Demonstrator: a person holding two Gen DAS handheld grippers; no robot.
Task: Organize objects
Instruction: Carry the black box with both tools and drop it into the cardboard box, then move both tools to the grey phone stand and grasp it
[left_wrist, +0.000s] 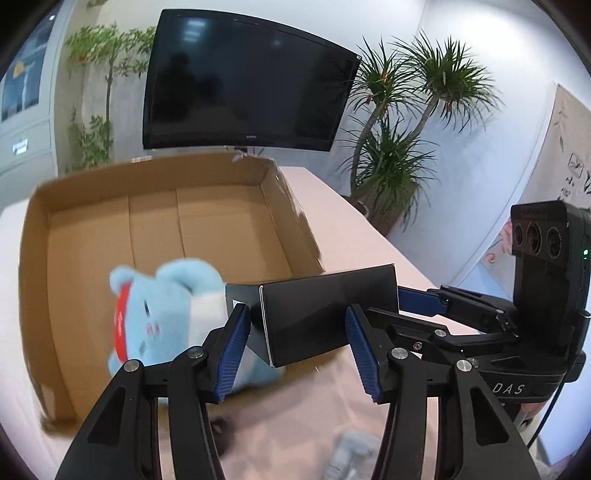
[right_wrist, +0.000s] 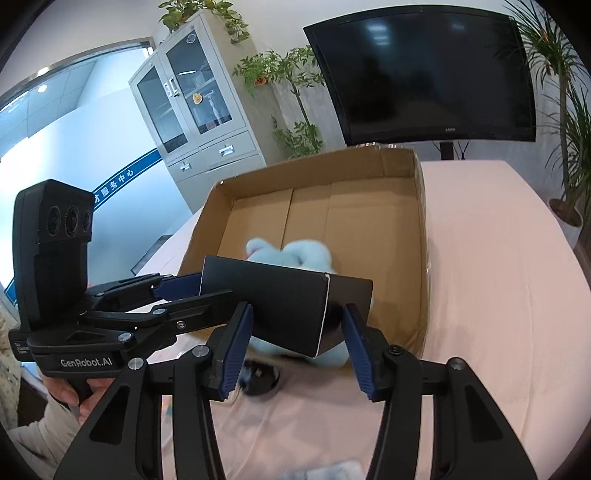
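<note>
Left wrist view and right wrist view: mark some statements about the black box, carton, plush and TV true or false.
1. The left tongs and right tongs each grip one end of the black box. True.
2. The carton is closed. False: its top is open.
3. The right tongs hold the plush. False: no tongs touch it; it lies at the carton's near end.
4. The TV shows a picture. False: its screen is dark.
5. The plush is blue. True.
</note>
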